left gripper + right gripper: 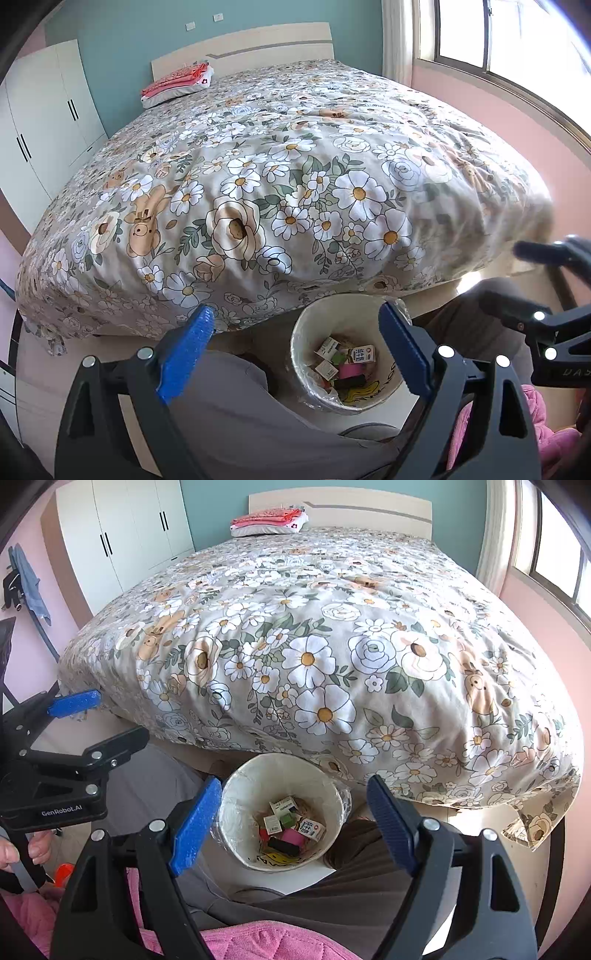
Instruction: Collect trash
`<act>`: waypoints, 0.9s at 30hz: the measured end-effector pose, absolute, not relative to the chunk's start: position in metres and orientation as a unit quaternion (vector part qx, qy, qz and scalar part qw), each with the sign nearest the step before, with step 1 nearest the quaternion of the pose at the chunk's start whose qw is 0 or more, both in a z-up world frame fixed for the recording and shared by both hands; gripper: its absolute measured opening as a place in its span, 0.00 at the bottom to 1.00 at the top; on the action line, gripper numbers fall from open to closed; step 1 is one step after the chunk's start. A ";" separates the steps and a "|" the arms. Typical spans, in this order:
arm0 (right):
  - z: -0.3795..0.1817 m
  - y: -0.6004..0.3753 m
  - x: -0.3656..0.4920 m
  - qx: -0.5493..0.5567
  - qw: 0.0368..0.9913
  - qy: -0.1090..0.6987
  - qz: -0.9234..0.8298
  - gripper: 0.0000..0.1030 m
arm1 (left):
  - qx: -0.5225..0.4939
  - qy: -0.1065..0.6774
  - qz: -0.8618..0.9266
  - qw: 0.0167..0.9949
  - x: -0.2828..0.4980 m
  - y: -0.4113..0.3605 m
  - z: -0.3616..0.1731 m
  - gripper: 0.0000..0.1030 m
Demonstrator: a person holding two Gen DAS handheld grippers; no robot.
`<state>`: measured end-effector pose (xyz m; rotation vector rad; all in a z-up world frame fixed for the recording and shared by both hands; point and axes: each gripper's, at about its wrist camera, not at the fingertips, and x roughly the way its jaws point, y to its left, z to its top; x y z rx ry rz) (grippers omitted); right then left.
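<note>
A cream waste bin lined with a clear bag stands on the floor at the foot of the bed, between the person's knees. It holds several pieces of trash: small cartons, a pink piece, a dark piece. The bin also shows in the right wrist view, with the trash in its bottom. My left gripper is open and empty, above and in front of the bin. My right gripper is open and empty, also over the bin. The right gripper appears at the right in the left wrist view.
A bed with a flowered quilt fills the middle; folded red cloth lies near the headboard. A white wardrobe stands left, a window right. The person's grey-trousered legs and pink jacket are close below.
</note>
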<state>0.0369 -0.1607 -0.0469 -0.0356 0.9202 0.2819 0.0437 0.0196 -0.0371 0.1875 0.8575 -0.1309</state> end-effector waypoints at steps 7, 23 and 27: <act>-0.021 -0.151 0.000 -0.040 0.919 0.375 0.114 0.81 | 0.071 0.405 -0.079 0.908 0.016 0.018 -0.025 0.91; -0.032 -0.147 -0.010 -0.030 0.917 0.384 0.108 0.81 | 0.076 0.414 -0.090 0.903 0.010 0.010 -0.037 0.91; -0.032 -0.147 -0.010 -0.029 0.917 0.383 0.109 0.81 | 0.079 0.411 -0.086 0.904 0.009 0.009 -0.037 0.91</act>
